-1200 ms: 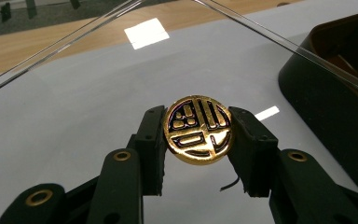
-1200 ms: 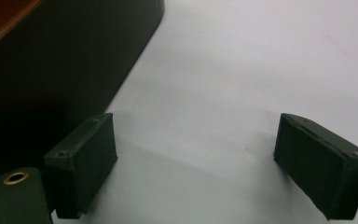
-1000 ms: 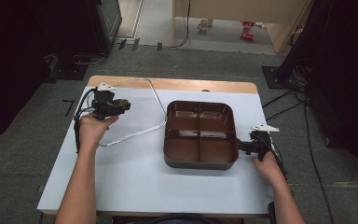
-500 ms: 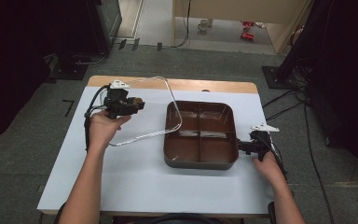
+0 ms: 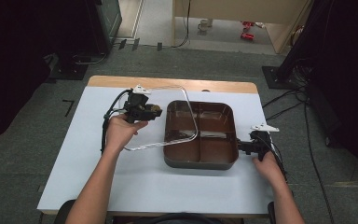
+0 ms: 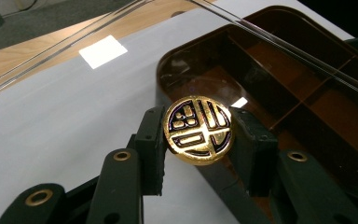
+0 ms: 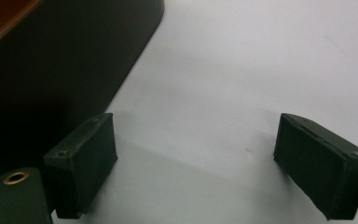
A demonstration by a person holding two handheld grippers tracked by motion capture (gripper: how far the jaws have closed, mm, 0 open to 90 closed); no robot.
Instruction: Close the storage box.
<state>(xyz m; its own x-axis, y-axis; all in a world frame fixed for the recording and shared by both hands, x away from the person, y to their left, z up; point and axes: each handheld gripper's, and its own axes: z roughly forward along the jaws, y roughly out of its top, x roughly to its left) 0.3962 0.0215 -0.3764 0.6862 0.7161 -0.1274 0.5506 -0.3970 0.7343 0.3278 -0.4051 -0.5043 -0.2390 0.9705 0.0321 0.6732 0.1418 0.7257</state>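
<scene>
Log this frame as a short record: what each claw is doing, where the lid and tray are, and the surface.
left claw: shut on the gold knob of a clear lid, held tilted and partly above the tray
right claw: open, empty, beside the tray's right edge, over the table
tray: brown, divided into compartments, nothing visible inside
table: white top with a wooden strip at the far edge
</scene>
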